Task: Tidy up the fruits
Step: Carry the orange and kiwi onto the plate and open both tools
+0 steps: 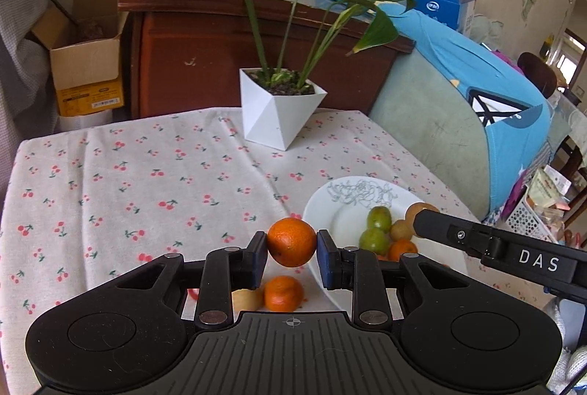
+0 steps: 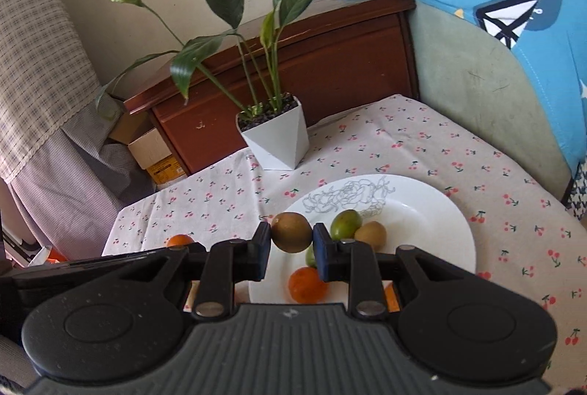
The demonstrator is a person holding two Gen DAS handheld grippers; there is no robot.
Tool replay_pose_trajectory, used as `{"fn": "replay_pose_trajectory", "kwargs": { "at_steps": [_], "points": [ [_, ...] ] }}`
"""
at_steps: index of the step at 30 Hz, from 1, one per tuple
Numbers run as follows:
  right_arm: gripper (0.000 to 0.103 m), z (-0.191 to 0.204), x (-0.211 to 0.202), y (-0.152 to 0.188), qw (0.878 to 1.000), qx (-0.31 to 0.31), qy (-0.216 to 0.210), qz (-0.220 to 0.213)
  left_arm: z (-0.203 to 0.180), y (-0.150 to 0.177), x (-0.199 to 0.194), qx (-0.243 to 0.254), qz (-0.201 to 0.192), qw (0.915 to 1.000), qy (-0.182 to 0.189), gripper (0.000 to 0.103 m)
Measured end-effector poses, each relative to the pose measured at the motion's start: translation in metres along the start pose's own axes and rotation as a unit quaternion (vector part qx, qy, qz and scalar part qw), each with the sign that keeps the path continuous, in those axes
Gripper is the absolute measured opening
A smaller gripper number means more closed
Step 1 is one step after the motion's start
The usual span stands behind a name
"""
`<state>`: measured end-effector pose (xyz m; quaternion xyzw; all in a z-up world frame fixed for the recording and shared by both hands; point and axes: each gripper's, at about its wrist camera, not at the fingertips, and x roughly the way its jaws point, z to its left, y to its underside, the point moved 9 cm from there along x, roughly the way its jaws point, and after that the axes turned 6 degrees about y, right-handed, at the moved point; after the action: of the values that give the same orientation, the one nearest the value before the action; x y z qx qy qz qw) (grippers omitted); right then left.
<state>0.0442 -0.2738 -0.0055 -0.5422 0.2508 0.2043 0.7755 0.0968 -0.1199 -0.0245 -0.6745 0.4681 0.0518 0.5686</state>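
Note:
My left gripper (image 1: 291,242) is shut on an orange (image 1: 291,241) and holds it above the table, just left of the white plate (image 1: 337,211). Below it on the cloth lie another orange (image 1: 283,293) and a pale brown fruit (image 1: 247,299). My right gripper (image 2: 291,233) is shut on a brown kiwi-like fruit (image 2: 291,232) over the plate's (image 2: 433,222) near left part. The plate holds a green fruit (image 2: 346,224), a brown fruit (image 2: 370,235) and an orange (image 2: 307,285). The right gripper also shows in the left wrist view (image 1: 420,213), over the plate.
A white faceted pot with a leafy plant (image 1: 279,108) stands at the back of the cherry-print tablecloth (image 1: 146,174). A dark wooden cabinet (image 1: 205,50) is behind it. A chair with blue clothing (image 1: 477,94) stands at the right. A cardboard box (image 1: 88,64) sits back left.

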Motion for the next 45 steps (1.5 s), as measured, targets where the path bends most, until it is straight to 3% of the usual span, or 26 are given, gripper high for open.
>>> {"fn": "replay_pose_trajectory", "kwargs": {
  "at_steps": [7,13,23,30,32,34,45],
  "points": [
    [0.025,-0.044,0.011,-0.003,0.998,0.053,0.028,0.032,-0.026,-0.009,0.028,0.034,0.019,0.999,0.023,0.026],
    [0.025,-0.059,0.023,0.004,0.991,0.114,0.024,0.061,-0.031,-0.005,0.051,0.043,0.047,0.9976,0.027,0.026],
    [0.026,-0.071,0.037,0.008,0.987,0.134,0.043,0.077,-0.034,0.0,0.072,0.052,0.078,0.9953,0.024,0.026],
    [0.028,-0.075,0.034,0.005,0.986,0.141,0.053,0.066,-0.044,0.0,0.074,0.061,0.076,0.9949,0.029,0.028],
    [0.028,-0.072,0.032,0.002,0.987,0.14,0.046,0.059,-0.047,-0.003,0.072,0.067,0.072,0.9948,0.029,0.033],
    [0.028,-0.068,0.03,-0.001,0.988,0.139,0.037,0.055,-0.047,-0.006,0.068,0.062,0.068,0.9954,0.026,0.047],
    [0.029,-0.036,0.029,0.002,0.993,0.105,0.0,0.057,-0.023,-0.019,0.045,0.031,0.067,0.9972,0.01,0.054]
  ]
}}
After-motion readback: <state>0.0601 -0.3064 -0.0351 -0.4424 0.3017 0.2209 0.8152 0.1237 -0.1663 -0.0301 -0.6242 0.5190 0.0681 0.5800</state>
